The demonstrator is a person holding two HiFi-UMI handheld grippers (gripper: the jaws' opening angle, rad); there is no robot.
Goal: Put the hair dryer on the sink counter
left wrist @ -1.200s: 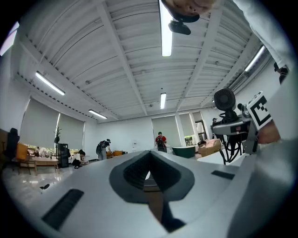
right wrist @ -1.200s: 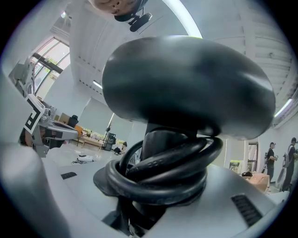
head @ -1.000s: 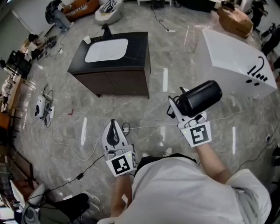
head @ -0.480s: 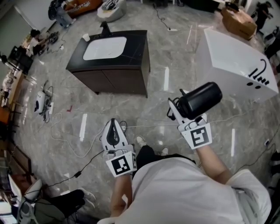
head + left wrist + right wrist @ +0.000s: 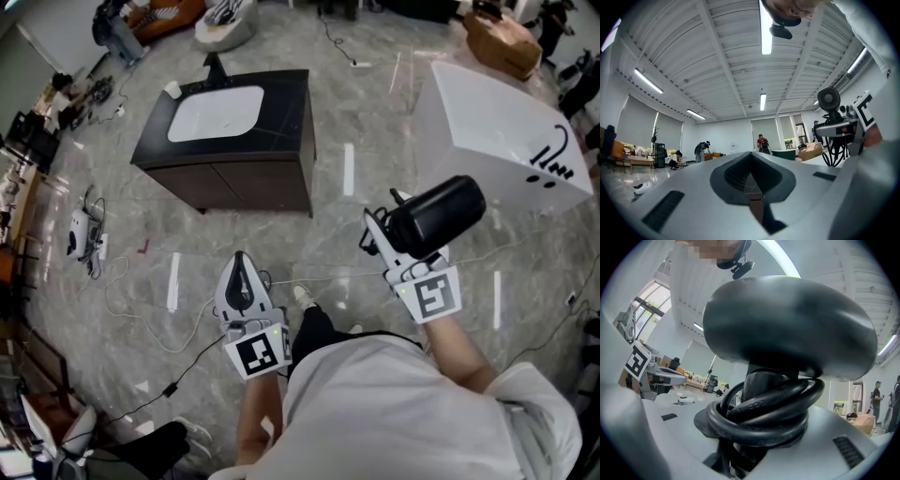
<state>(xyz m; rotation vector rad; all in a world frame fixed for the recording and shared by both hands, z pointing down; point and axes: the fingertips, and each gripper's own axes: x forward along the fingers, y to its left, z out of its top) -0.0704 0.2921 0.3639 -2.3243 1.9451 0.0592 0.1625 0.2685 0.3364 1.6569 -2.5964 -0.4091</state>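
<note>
Right hand-held gripper (image 5: 389, 234): jaws clamped on the handle of the black, barrel-shaped plastic hair dryer (image 5: 437, 214). The barrel lies crosswise above the jaws, and its thick black cord (image 5: 764, 411) is coiled around the handle just above the grip. Left hand-held gripper (image 5: 240, 270): jaws closed together with nothing between them. Both are held above the grey marbled floor (image 5: 366, 141). The dark-topped bench (image 5: 286, 103) with an inset white basin stands ahead and to the left, well apart from the hair dryer. At right sits a large white angular object (image 5: 487, 131), possibly a bathtub.
</note>
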